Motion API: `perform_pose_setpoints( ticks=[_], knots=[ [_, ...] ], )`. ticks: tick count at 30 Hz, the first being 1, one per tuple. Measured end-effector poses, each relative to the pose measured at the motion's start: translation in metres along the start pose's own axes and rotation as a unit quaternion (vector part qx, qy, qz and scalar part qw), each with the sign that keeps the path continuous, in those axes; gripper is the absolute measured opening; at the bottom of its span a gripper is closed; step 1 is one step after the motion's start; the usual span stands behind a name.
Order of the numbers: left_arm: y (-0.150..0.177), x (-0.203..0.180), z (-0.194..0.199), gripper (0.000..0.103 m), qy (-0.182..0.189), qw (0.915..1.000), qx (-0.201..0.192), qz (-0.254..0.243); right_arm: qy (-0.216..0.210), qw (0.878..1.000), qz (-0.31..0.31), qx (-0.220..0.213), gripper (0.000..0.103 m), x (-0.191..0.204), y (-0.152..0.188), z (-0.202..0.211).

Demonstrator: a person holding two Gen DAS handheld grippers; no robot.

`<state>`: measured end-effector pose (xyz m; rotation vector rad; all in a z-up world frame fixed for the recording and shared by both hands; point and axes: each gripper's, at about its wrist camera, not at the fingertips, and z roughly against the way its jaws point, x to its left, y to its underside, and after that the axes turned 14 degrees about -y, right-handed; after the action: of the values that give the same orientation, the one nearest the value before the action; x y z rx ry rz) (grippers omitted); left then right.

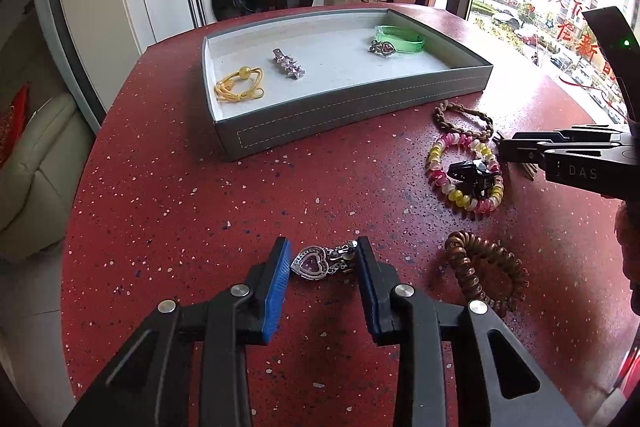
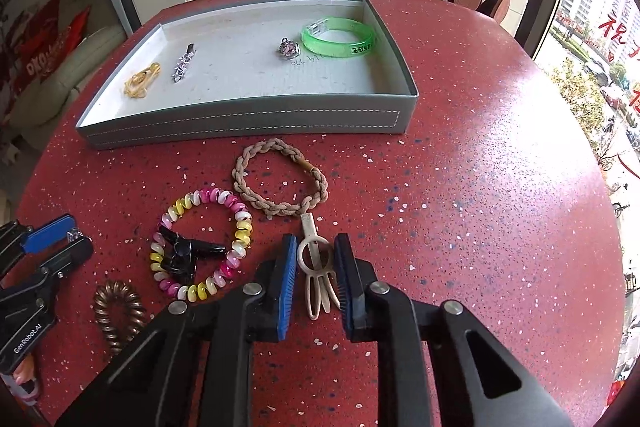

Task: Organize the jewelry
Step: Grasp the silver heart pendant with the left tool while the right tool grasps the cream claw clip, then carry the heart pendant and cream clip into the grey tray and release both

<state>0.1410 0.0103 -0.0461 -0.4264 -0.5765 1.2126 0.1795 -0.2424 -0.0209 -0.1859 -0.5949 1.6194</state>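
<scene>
Two handheld grippers are seen low over a red speckled bench [image 1: 168, 211]. The left gripper [image 1: 324, 261] has its jaws spread, and a silver heart-shaped pendant clip [image 1: 316, 261] lies on the bench between them; contact with the blue pads cannot be told. The right gripper [image 2: 314, 267] also has its jaws spread, set either side of a beige hair clip [image 2: 316, 267] that lies flat on the bench.

Just beside that clip, a braided tan hair tie [image 2: 280, 183] is seen, and next to it a pink, yellow and white spiral hair tie [image 2: 202, 245] with a black claw clip [image 2: 188, 255] lying inside its ring. A brown spiral hair tie [image 2: 120, 311] lies nearer the left gripper.

Farther back, a grey tray [image 2: 244, 121] holds a yellow elastic band [image 2: 140, 79], a star hair clip [image 2: 183, 65], a second heart pendant [image 2: 289, 49] and a green bracelet [image 2: 340, 37].
</scene>
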Motion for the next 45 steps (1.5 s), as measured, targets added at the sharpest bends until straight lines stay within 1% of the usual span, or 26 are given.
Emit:
perform_pose_setpoints(
  ticks=[3,6,9,17,24,28,34,39,45],
  knots=[
    [0.001,0.003,0.0,0.05,-0.003,0.9999,-0.001,0.011,-0.005,1.0,-0.001,-0.006,0.021,0.0,0.002,0.003],
    [0.0,0.01,0.001,0.05,0.004,0.9995,0.006,0.029,-0.014,1.0,-0.003,-0.014,0.021,0.001,0.006,0.009],
    [-0.001,0.013,0.003,0.05,0.005,0.9993,0.007,0.036,-0.024,0.999,-0.006,-0.021,0.021,0.0,0.007,0.017],
    [-0.003,0.012,0.015,0.05,0.007,0.9991,-0.004,0.043,-0.055,0.997,-0.025,-0.039,0.021,-0.006,0.011,0.037],
    [-0.018,0.014,0.034,0.05,0.017,0.9981,-0.025,0.054,-0.071,0.996,-0.031,-0.053,0.021,-0.007,0.004,0.054],
    [-0.032,0.016,0.041,0.05,0.025,0.997,-0.035,0.065,-0.083,0.994,-0.027,-0.065,0.021,-0.003,-0.01,0.062],
    [-0.062,0.019,0.042,0.05,0.027,0.9953,-0.048,0.079,-0.093,0.992,-0.02,-0.08,0.021,0.001,-0.043,0.062],
    [-0.091,0.022,0.029,0.05,0.024,0.9944,-0.053,0.088,-0.096,0.992,-0.015,-0.085,0.021,0.001,-0.077,0.052],
    [-0.125,0.024,0.001,0.05,0.023,0.9939,-0.042,0.1,-0.097,0.993,-0.019,-0.071,0.021,-0.005,-0.111,0.022]
  ],
)
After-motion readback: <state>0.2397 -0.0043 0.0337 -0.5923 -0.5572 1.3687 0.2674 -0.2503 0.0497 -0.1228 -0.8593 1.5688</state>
